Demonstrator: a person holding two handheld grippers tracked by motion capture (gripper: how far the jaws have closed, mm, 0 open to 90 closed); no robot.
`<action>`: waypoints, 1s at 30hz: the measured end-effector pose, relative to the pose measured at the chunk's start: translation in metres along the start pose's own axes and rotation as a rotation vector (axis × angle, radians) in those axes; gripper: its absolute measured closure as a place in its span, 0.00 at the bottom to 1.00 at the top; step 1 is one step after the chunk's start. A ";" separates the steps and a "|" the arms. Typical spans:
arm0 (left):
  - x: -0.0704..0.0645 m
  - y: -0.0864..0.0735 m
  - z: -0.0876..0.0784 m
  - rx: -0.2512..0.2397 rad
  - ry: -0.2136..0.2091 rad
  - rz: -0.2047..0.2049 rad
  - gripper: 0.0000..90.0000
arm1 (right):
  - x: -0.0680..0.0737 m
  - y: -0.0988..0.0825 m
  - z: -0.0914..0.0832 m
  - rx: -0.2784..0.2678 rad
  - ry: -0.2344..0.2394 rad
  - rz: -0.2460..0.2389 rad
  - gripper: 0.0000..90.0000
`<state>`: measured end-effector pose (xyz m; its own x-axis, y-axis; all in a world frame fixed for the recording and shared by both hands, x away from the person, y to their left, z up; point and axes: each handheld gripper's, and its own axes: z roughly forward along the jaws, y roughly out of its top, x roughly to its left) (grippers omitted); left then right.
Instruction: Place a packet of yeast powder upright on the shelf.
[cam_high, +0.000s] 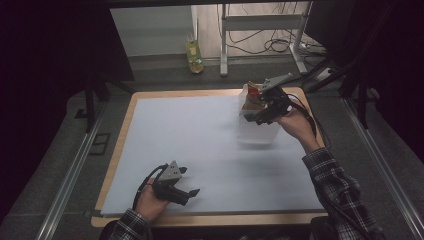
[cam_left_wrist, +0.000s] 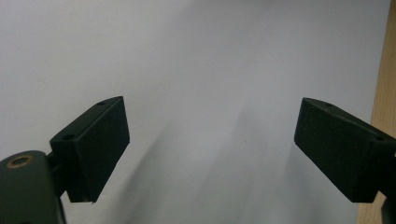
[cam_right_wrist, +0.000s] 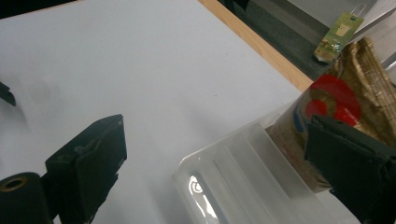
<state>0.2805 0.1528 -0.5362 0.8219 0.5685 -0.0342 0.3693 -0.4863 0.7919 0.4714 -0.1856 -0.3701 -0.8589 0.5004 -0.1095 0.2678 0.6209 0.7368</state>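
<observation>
Nearest the high camera we see two plaid sleeves, one per forearm, entering from the bottom edge. We hold the left gripper (cam_high: 176, 188) low at the near edge of the table (cam_high: 120, 140), its jaws spread wide with nothing between them; in the left gripper view they frame only bare sheet. One pale sheet (cam_high: 200, 145) covers almost the whole wooden top, leaving a thin tan border. We hold the right gripper (cam_high: 264, 114) at the far right corner, over one clear plastic bin (cam_high: 257, 131) that stands on the sheet. Its jaws are likewise wide apart and grip nothing. In the right gripper view the bin (cam_right_wrist: 243, 172) holds one upright packet (cam_right_wrist: 336, 116), brown with a red round mark, leaning at the bin's far end beside the right-hand jaw; whether jaw and packet touch we cannot tell. Beyond the table lies grey floor, with one bottle (cam_high: 194, 55) of yellowish liquid, a white stand, and loose cables. Dark curtains close both sides.
</observation>
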 end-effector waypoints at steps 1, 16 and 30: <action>0.000 0.000 0.000 0.000 0.000 0.000 0.11 | 0.001 -0.001 0.000 -0.002 0.003 0.000 0.07; 0.000 0.000 0.000 -0.003 0.004 0.000 0.11 | 0.021 -0.014 -0.008 -0.020 0.025 -0.013 0.07; 0.000 0.000 0.000 -0.007 0.007 -0.002 0.11 | 0.038 -0.022 -0.017 -0.029 0.046 -0.030 0.06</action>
<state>0.2806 0.1533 -0.5362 0.8180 0.5743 -0.0320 0.3681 -0.4800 0.7963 0.4259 -0.1905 -0.3789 -0.8858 0.4528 -0.1018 0.2289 0.6171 0.7529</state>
